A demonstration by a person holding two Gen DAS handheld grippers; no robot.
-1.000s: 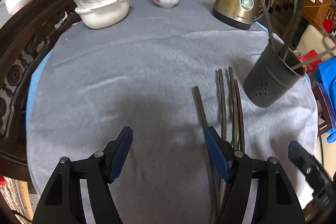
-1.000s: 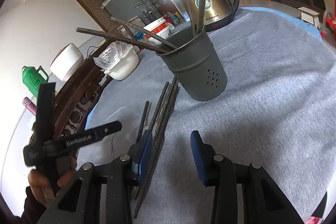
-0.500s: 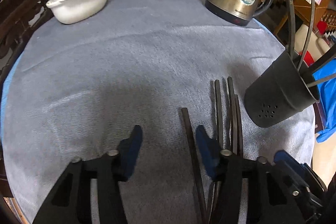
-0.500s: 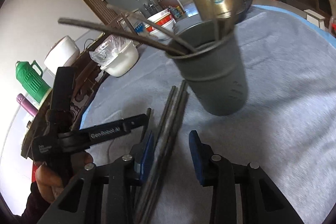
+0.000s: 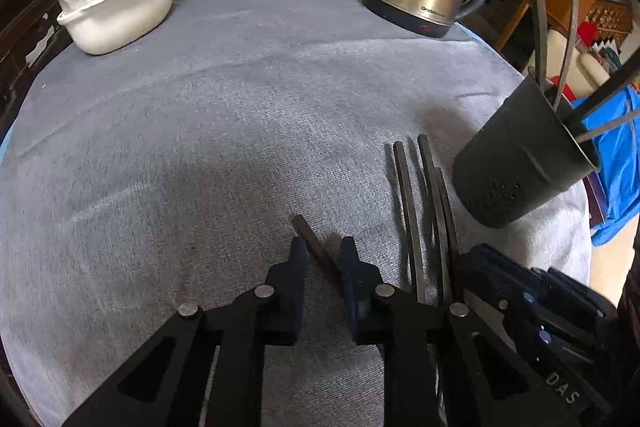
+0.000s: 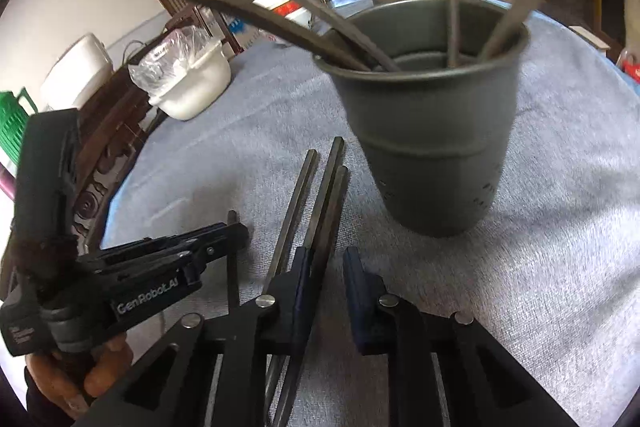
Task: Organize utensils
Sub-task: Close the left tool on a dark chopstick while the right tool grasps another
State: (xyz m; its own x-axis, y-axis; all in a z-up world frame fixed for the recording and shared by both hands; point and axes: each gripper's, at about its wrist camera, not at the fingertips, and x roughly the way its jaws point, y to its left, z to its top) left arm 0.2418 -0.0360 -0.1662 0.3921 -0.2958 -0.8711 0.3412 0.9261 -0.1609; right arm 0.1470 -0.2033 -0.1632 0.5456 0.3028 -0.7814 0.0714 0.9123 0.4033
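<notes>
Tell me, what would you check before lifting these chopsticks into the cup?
1. Lone chopstick sits between the left hand-held gripper jaws, which have just been closing: ok.
2. Firm hold on it: not ok, a gap shows beside one pad.
3. Right hand-held gripper lined up on a single stick: cannot tell. Three loose chopsticks lie bunched there, and its jaws, which have just been closing, show a gap.
4. Cup upright with room inside: ok.
5. Leaning chopsticks in the cup out of the lifting path: cannot tell.
</notes>
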